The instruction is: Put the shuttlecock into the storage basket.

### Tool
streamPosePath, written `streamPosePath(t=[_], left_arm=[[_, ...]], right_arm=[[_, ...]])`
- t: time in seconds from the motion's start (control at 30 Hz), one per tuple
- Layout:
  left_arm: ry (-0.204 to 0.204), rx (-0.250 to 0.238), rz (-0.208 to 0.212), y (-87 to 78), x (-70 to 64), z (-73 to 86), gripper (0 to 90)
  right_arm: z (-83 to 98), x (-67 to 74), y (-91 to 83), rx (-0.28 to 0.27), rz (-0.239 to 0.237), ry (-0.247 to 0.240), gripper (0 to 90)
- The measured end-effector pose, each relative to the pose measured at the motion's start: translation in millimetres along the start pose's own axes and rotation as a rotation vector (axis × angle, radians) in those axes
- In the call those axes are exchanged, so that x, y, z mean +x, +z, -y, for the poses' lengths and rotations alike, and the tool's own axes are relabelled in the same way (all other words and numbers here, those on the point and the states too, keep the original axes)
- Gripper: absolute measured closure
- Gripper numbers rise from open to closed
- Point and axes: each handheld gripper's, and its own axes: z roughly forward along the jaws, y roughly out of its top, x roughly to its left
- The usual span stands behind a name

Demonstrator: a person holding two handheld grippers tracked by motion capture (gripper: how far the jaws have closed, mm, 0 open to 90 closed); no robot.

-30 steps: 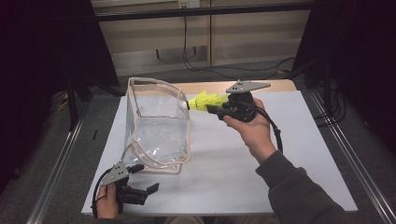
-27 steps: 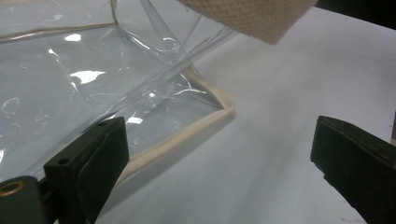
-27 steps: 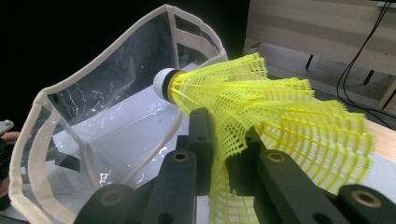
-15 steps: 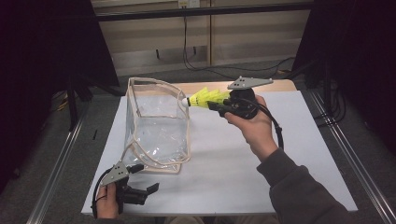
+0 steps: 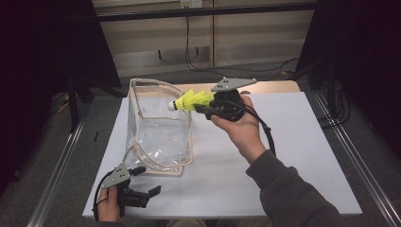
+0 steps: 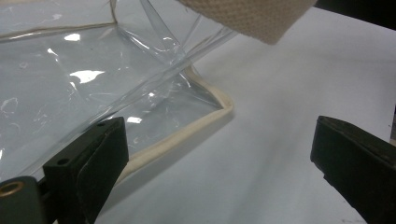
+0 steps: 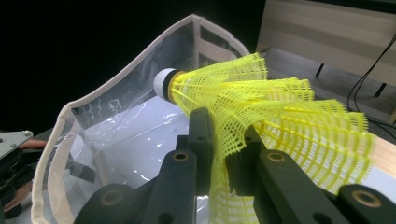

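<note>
Right gripper (image 5: 204,108) pinches the netted skirt of a yellow plastic shuttlecock with a white cork tip (image 5: 187,100), and over the last second I have carried it a little up and toward the clear plastic bag with cream edging (image 5: 158,127). Its tip now pokes just past the bag's near rim, above the open mouth, so I judge the drop is close. Well back from it, near the bag's bottom corner on the white counter (image 5: 283,156), my left gripper (image 5: 146,195) waits, jaws spread and unmoved.
</note>
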Motion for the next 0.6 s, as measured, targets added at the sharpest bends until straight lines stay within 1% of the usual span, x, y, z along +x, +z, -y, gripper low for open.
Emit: streamPosePath(t=[0.1,0.13,0.17,0.23,0.43,0.57,0.6], left_arm=[[-0.003,0.000,0.004,-0.5,0.0,-0.1,3.9],[-0.002,-0.003,0.016,-0.7,0.7,-0.1,3.9],[-0.002,-0.004,0.018,-0.9,1.0,-0.1,3.9],[-0.002,-0.004,0.006,-0.8,0.4,0.1,3.9],[-0.006,-0.005,0.005,-0.5,0.5,0.1,3.8],[-0.004,-0.002,0.006,-0.8,0.9,0.2,3.8],[-0.004,-0.003,0.019,-0.8,1.5,0.2,3.7]], right_arm=[[-0.5,6.4,8.6,0.014,-0.011,-0.008,81.5],[-1.0,8.1,10.5,0.014,-0.014,-0.011,81.5],[-1.5,9.2,11.7,0.015,-0.014,-0.012,81.5],[-3.0,11.2,14.5,0.013,-0.019,-0.014,81.5],[-4.3,15.4,23.0,0.026,-0.025,-0.022,81.5],[-5.0,18.3,26.4,0.026,-0.038,-0.026,81.5],[-5.5,18.8,26.9,0.030,-0.038,-0.028,81.5]])
